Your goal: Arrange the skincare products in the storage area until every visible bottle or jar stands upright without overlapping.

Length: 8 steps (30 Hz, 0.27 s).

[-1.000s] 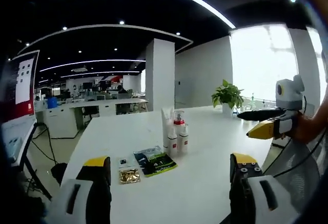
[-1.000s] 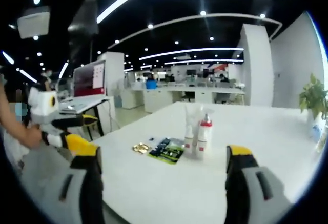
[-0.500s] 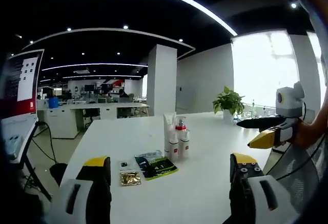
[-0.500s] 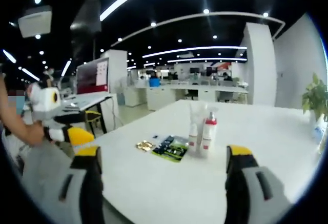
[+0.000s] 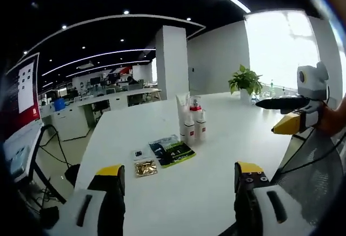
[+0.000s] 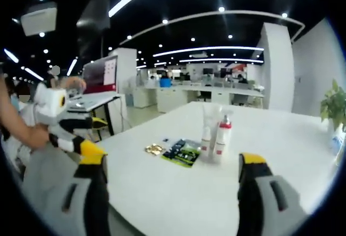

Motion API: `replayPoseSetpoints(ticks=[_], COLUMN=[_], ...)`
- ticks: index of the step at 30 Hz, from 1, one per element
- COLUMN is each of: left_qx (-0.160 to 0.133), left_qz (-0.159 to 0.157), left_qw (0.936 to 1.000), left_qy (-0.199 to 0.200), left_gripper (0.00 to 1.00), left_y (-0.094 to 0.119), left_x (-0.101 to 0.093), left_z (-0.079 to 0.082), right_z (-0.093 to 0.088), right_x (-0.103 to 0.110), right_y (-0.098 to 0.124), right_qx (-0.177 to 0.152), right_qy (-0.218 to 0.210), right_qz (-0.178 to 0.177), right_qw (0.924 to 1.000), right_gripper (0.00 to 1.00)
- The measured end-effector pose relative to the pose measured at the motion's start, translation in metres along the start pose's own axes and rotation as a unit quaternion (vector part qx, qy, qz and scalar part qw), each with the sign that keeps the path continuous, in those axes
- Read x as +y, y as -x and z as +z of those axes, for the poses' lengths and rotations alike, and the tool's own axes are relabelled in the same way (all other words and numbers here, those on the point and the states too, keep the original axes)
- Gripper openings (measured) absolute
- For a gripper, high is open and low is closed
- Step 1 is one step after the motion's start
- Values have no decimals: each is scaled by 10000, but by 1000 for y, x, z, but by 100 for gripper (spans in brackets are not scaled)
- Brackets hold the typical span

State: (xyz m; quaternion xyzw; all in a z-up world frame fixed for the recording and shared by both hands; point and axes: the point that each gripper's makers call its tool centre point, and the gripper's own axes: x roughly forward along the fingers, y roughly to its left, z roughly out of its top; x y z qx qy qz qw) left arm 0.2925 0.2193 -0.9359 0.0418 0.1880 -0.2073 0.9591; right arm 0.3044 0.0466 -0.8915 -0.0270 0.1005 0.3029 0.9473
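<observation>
Both tongs, left (image 5: 178, 179) and right (image 6: 170, 166), gape empty above the white bench (image 5: 216, 155), bottles (image 5: 193, 122) upright beside flat sachets (image 5: 172, 150).

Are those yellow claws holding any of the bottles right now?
No, nothing is held. The left hand-held gripper and the right hand-held gripper are both open, away from the bottles standing on the white table.

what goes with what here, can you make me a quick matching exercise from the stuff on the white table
Things:
1. pump bottle
2. gold sachet
3. green packet
4. potted plant

Descriptions:
A. lying flat, dark with green print
B. at the table's far edge by the window
C. upright, red collar
D. lying flat, shiny, beside the dark packet

Pairs: 1-C, 2-D, 3-A, 4-B
</observation>
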Motion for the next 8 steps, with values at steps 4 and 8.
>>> replayPoseSetpoints(ticks=[4, 8], left_qx=[-44, -372], left_qz=[15, 16], left_qw=[10000, 9992], left_qy=[-66, 127], left_gripper=[90, 96], left_y=[1, 2], left_x=[0, 1], left_z=[1, 12], right_z=[-2, -1], right_x=[1, 0], right_y=[0, 0], right_qx=[32, 22], right_qy=[45, 33], right_qz=[20, 2], right_qw=[10000, 10000], right_gripper=[99, 99])
